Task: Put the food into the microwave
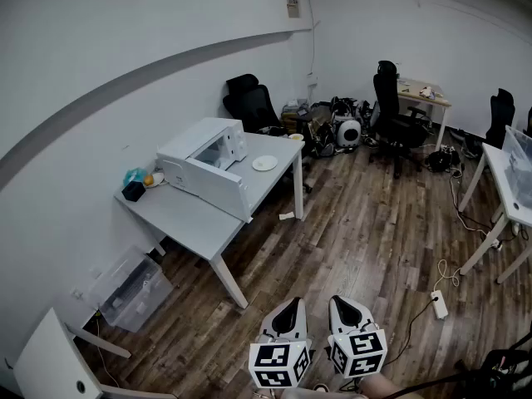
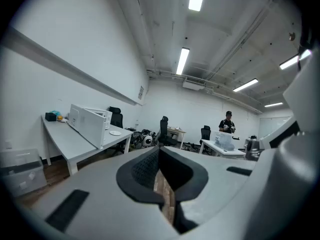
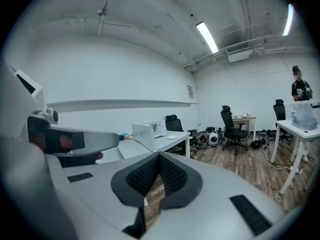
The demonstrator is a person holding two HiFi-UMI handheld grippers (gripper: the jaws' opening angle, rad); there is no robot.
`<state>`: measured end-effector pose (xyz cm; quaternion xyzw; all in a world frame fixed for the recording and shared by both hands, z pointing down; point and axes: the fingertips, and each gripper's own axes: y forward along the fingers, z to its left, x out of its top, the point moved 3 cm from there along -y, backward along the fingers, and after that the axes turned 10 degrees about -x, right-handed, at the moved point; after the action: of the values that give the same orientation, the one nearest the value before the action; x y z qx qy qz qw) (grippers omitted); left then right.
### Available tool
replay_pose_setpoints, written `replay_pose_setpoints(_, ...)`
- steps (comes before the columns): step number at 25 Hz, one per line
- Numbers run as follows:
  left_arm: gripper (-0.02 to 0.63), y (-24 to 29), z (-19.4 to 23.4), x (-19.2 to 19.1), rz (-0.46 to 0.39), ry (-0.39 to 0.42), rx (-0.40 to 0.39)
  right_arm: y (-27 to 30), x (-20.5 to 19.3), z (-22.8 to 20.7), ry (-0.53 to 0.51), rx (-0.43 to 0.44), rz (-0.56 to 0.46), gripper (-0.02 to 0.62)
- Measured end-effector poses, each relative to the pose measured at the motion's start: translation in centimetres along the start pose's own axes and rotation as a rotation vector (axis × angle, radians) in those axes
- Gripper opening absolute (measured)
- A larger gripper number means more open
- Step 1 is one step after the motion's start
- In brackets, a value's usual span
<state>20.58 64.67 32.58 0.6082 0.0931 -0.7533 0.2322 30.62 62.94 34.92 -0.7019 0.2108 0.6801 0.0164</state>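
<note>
**Approach step: both grippers empty and well away from the food.**

The left gripper and right gripper hang side by side over the dark wooden plank floor, well apart from the pale grey rectangular counter. In each gripper view the fingers are pressed together with nothing between them. The white box-shaped microwave sits on the counter, and its door seems to be swung open. A small white round plate lies just beside it. A small round orange item, likely the food, rests at the wall end of the counter; it is too small to be sure. The next move probably calls for walking up to the counter, spreading one gripper's fingers and closing them on the food.
</note>
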Motion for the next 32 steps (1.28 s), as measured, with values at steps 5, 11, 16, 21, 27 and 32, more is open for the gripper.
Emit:
replay_pose_setpoints(5, 0.002, 0.2, 0.2, 0.2, -0.001, -0.004, 0.006, 0.4, 0.2, 0.1, -0.003, 0.010, 0.005, 0.015)
replay_pose_setpoints(11, 0.002, 0.0, 1.3, 0.5, -0.017, -0.016, 0.024, 0.9, 0.2, 0.3, -0.004, 0.001, 0.007, 0.014)
replay_pose_setpoints(16, 0.003, -0.1, 2.3, 0.7, -0.026, -0.028, 0.033, 1.6, 0.2, 0.5, 0.026, -0.008, 0.006, 0.015)
replay_pose_setpoints(21, 0.003, -0.4, 3.9, 0.7, -0.014, -0.021, 0.029, 2.7, 0.2, 1.5, 0.024, -0.018, 0.012, 0.015)
replay_pose_setpoints(27, 0.003, 0.0, 5.8, 1.1, -0.005, -0.007, 0.026, 4.4, 0.7, 1.6, 0.022, -0.042, 0.016, 0.015)
replay_pose_setpoints(32, 0.002, 1.3, 7.1, 1.2, 0.015, 0.001, 0.023, 6.2, 0.8, 1.3, 0.042, -0.051, 0.026, 0.015)
